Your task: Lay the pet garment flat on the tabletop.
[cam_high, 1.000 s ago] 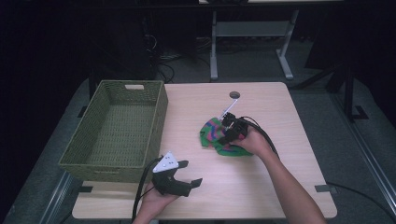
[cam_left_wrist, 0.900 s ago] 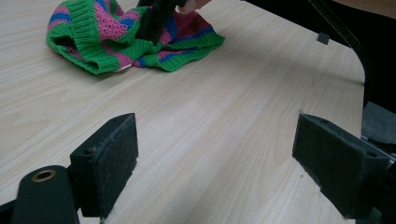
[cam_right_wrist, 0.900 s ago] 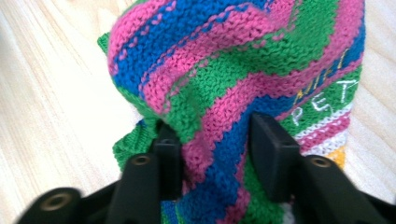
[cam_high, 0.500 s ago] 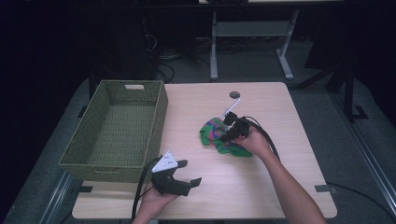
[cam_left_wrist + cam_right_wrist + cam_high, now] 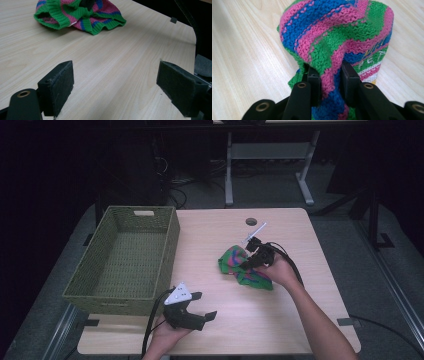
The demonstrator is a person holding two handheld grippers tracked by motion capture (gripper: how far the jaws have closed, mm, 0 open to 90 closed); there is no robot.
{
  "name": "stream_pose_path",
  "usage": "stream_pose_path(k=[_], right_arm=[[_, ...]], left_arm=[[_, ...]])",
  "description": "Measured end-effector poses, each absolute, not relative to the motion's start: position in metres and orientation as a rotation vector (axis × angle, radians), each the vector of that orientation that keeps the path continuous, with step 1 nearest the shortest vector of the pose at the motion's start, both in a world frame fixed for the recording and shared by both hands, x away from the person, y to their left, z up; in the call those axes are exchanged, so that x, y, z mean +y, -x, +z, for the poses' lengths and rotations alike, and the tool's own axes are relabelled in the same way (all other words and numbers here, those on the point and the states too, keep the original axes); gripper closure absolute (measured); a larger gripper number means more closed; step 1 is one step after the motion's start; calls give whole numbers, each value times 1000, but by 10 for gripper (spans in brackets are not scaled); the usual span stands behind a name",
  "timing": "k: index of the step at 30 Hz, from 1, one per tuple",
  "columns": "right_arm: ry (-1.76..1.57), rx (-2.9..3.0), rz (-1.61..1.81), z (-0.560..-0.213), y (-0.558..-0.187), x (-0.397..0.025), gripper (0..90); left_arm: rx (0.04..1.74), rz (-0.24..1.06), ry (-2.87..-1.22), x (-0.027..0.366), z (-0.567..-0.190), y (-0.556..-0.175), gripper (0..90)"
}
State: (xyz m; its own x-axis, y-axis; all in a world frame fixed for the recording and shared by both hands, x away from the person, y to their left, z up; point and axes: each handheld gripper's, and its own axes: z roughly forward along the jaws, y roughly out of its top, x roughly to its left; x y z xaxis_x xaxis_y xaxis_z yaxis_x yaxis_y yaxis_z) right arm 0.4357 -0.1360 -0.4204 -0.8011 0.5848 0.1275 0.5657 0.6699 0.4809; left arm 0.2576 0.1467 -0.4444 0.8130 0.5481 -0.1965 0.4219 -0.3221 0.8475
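The striped knit cloth (image 5: 245,267) lay bunched in the middle of the table (image 5: 300,320). The right gripper (image 5: 253,258) pinched a fold of it tight. The green basket (image 5: 100,290) sat well off to the left. The left gripper (image 5: 199,306), jaws wide and holding nothing, waited nearer that basket.

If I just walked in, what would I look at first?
Probably the bright knitted cloth, striped pink, green and blue, bunched near the middle of the wooden table. The right tool is pinching a fold of it. Next you'd notice the big green woven basket at the table's left side, and the left tool near the front edge, wide open with nothing in it.
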Motion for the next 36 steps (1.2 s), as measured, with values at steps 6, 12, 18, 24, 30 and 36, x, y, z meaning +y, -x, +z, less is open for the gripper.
stream_pose_path(k=[6,12,18,24,30,36], right_arm=[[-1002,2818,865,-411,-432,-146,730],[-989,2807,901,-401,-426,-152,730],[-979,2782,968,-386,-418,-158,730],[-945,2765,1011,-375,-404,-161,730],[-920,2758,1035,-368,-388,-163,731],[-875,2742,1068,-361,-370,-163,731]], left_arm=[[721,153,-1962,147,-444,-258,141],[724,154,-1962,147,-445,-258,140],[720,157,-1964,148,-445,-258,141],[723,159,-1957,148,-444,-258,141],[716,159,-1966,147,-444,-258,140],[715,161,-1972,147,-445,-258,140]])
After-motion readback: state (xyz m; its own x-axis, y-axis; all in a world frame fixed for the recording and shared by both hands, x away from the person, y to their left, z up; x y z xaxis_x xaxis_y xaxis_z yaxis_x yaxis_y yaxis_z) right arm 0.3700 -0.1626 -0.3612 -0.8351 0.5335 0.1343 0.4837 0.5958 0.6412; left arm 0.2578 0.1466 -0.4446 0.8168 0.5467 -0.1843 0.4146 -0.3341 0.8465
